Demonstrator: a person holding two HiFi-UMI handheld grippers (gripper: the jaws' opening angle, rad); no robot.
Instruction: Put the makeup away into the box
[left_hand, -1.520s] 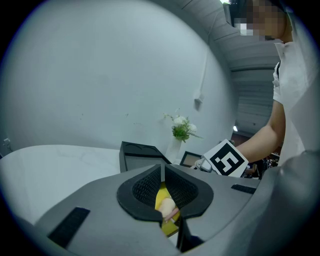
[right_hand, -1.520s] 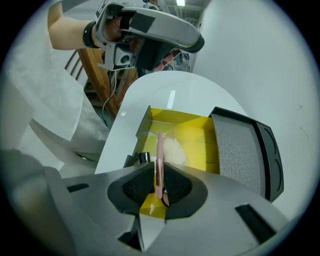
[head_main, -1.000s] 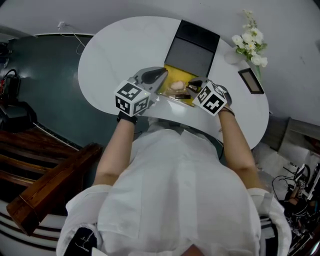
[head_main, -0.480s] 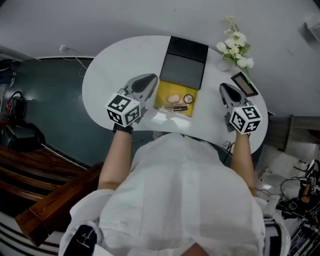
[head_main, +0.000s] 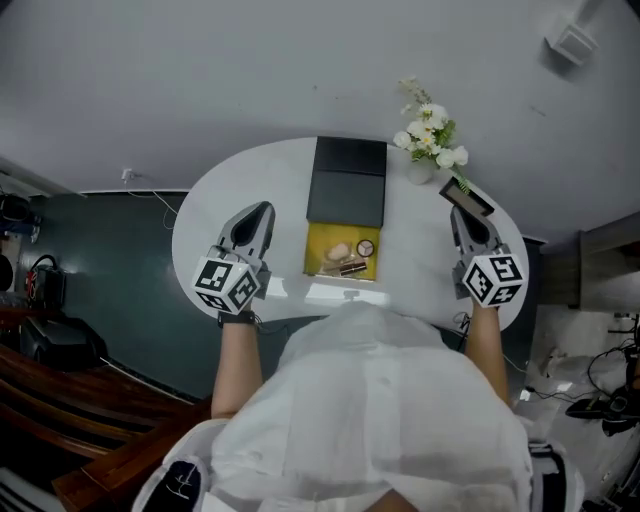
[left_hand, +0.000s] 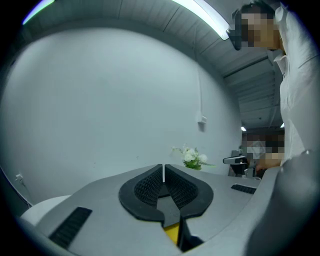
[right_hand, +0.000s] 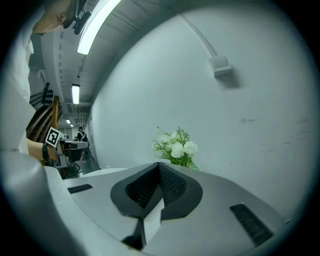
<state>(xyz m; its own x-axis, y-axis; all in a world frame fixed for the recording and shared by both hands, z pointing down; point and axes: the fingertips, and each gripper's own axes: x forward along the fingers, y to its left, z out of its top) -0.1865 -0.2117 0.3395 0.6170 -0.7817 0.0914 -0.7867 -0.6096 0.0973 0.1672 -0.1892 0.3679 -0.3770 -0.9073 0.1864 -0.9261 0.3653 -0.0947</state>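
The box (head_main: 320, 262) lies open on the white table (head_main: 215, 215), its yellow inside toward me and its dark lid (head_main: 347, 185) laid back behind it. Inside it lie a beige puff (head_main: 340, 251), a round compact (head_main: 366, 247) and a lipstick (head_main: 346, 268). My left gripper (head_main: 262, 208) hovers left of the box, jaws shut and empty (left_hand: 163, 167); a yellow sliver of the box (left_hand: 171, 232) shows under them. My right gripper (head_main: 459, 213) is held right of the box, shut with nothing between its pads (right_hand: 159, 165).
A vase of white flowers (head_main: 430, 135) stands at the table's back right, seen ahead in both gripper views (left_hand: 192, 157) (right_hand: 175, 145). A small dark frame (head_main: 468, 200) lies by the right gripper. A grey wall is behind the table.
Both grippers have drawn away from the box and risen: the left to the left, the right out of the box far to the right. The head view has lifted, so the table looks smaller.
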